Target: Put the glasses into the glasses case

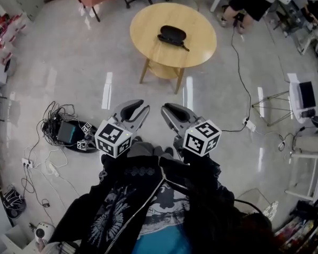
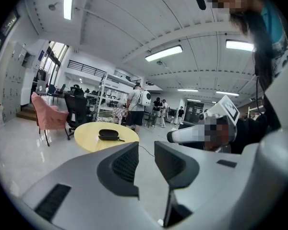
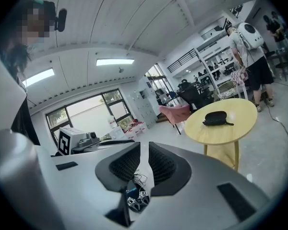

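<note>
**Position and reason**

Left gripper (image 1: 138, 109): carried in front of the torso, aimed slightly below level toward the round worktop (image 1: 153, 23). Well apart from it, with open floor (image 1: 69, 67) between. Judged a carrying posture for the approach, not a working one. Jaws narrowly apart and clamped on nothing, with only floor and the far worktop visible through the gap in the left gripper view.

Right gripper (image 1: 169, 112): carried just beside the left one, at like height and heading. Jaws almost together, with a thin slit between the pads and nothing in it.

Glasses case (image 1: 172, 35): lies shut near the centre of the worktop, so probably reachable from any side. Thin dark strip (image 1: 184, 47) projecting from one end onto the wood; cannot tell whether a temple of the glasses or a cord. Glasses not made out as a separate item in any view.

Task judged not yet begun at the object. Calls for closing the distance first, then wider jaws.

**Materials and shapes**

- Glasses case: black, matt, oblong, with a rounded clamshell outline. Likely a rigid shell.
- Worktop: pale wood, circular and smooth, on splayed wooden legs with a lower shelf.
- Jaws: light grey moulded fingers, curved inward, with dark ribbed pad inserts for friction.
- Marker cube (image 1: 113, 137) on each gripper: white faces with black square patterns.
- Floor: pale and glossy, mirroring the ceiling strip lights.
- Cables (image 1: 58, 128): loose dark tangle on the floor, off to the left of the approach line
</note>
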Demonstrator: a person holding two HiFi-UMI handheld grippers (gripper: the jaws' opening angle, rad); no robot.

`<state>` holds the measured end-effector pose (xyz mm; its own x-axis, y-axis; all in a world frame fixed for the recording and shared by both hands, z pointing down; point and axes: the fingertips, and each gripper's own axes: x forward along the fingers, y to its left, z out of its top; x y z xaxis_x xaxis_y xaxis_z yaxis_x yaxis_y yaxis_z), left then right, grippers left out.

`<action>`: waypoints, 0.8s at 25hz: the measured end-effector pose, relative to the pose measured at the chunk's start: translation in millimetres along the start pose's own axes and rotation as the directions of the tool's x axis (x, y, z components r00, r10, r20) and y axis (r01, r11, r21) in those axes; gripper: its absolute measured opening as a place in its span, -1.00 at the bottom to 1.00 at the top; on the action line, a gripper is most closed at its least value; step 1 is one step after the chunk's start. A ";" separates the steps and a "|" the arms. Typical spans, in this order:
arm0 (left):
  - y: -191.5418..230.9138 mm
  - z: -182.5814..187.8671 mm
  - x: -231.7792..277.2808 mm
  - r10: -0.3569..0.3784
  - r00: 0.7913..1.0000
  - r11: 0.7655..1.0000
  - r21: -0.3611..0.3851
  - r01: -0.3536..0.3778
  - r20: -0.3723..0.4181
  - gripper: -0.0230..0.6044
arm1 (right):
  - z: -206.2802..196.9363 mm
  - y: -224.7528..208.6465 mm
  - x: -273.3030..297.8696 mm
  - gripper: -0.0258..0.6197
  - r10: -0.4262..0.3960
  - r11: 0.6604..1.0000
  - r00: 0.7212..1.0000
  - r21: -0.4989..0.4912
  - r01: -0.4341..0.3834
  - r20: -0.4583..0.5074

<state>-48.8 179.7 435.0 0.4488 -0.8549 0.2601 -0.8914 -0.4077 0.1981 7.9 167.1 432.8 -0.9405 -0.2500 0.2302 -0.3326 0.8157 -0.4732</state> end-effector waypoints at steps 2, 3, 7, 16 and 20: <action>-18.8 1.9 5.7 0.009 1.000 1.000 -0.009 -0.009 0.015 -0.61 | -1.5 -3.8 -20.6 -0.71 0.003 1.000 1.000 -0.015 -0.003 -0.005; -29.8 2.5 7.9 0.011 1.000 1.000 -0.014 -0.011 0.023 -0.61 | -2.1 -5.3 -31.1 -0.71 0.006 1.000 1.000 -0.024 -0.006 -0.006; -72.8 3.3 16.1 0.018 0.999 1.000 -0.010 -0.018 0.034 -0.61 | -2.7 -8.4 -64.8 -0.73 0.026 0.998 1.000 -0.064 -0.026 -0.006; -111.4 -0.8 14.5 0.037 0.999 0.999 0.035 -0.038 0.014 -0.61 | -4.1 2.5 -89.0 -0.75 0.083 0.992 0.996 -0.100 -0.081 0.021; -112.7 2.1 12.8 0.042 0.999 0.998 0.043 -0.042 0.011 -0.61 | -0.9 5.0 -89.5 -0.75 0.089 0.991 0.996 -0.104 -0.085 0.028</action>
<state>57.3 214.0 414.0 0.4107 -0.8747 0.2574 -0.9113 -0.3847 0.1465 90.5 194.1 410.5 -0.9679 -0.1910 0.1635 -0.2420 0.8839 -0.4001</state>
